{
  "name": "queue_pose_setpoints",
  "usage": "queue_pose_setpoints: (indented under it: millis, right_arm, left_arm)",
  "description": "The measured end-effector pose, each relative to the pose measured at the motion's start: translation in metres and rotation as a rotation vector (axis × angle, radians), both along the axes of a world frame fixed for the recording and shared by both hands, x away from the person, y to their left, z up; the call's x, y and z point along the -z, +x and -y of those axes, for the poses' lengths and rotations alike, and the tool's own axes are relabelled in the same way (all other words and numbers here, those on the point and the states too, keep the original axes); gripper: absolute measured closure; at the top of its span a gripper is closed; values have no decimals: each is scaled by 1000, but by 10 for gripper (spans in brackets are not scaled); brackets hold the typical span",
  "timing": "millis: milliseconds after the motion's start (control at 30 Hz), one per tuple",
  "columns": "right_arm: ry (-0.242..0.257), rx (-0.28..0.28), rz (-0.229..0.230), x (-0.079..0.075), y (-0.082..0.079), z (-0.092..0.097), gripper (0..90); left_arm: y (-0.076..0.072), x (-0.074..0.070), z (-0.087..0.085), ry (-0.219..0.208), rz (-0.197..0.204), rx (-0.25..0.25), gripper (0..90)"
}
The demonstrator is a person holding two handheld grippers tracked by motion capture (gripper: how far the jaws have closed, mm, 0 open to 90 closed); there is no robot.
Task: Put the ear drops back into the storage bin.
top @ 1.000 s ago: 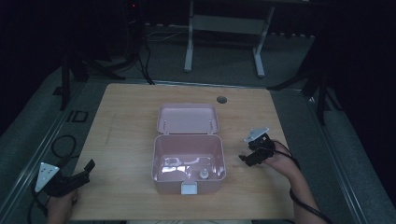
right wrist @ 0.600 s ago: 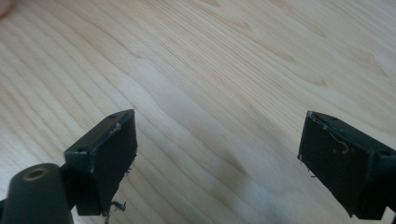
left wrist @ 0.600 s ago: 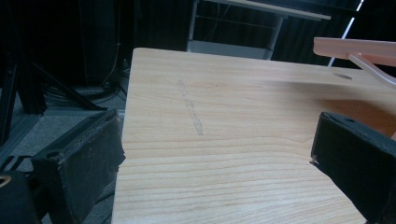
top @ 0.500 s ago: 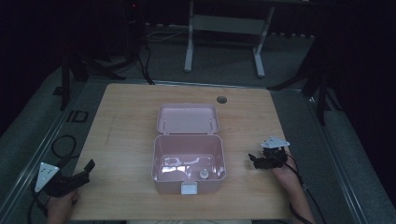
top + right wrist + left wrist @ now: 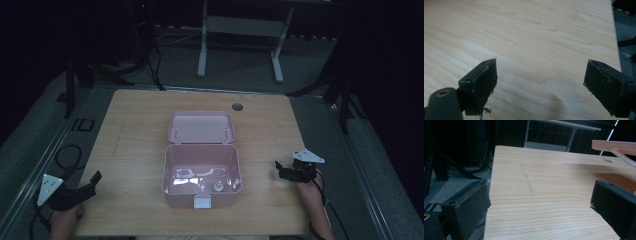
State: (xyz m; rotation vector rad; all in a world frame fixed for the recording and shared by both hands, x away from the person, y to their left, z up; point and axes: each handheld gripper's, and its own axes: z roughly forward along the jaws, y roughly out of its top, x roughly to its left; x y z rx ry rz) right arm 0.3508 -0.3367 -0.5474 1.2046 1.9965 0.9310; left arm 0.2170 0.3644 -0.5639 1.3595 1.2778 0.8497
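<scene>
Pink box (image 5: 202, 170), lid open, sat mid-desk (image 5: 130, 130); left claw (image 5: 82, 189) well left of box, jaws apart, empty; right claw (image 5: 286, 171) just right of box, jaws apart, empty.

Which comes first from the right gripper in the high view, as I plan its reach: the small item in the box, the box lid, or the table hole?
From the right gripper:
1. Small item, in the box's near right corner.
2. Lid, open behind the box.
3. Hole, near the table's far edge.
</scene>
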Motion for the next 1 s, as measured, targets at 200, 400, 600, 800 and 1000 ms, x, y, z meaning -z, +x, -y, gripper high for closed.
queue_pose_setpoints:
  millis: [200,400,600,800,1000]
  right_arm:
    - [66,79,32,-1,-3,12,113]
    - [137,141,20,0,-3,23,113]
    - [183,180,5,0,-2,28,113]
    - [175,220,-26,4,2,29,113]
    - [272,216,-35,3,3,35,113]
  left_arm:
    - [0,0,0,1,-1,0,26]
    - [0,0,0,-1,-1,0,26]
    - [0,0,0,-5,-2,-1,26]
    - [0,0,0,-5,-1,-2,26]
    - [0,0,-1,-7,-1,-2,26]
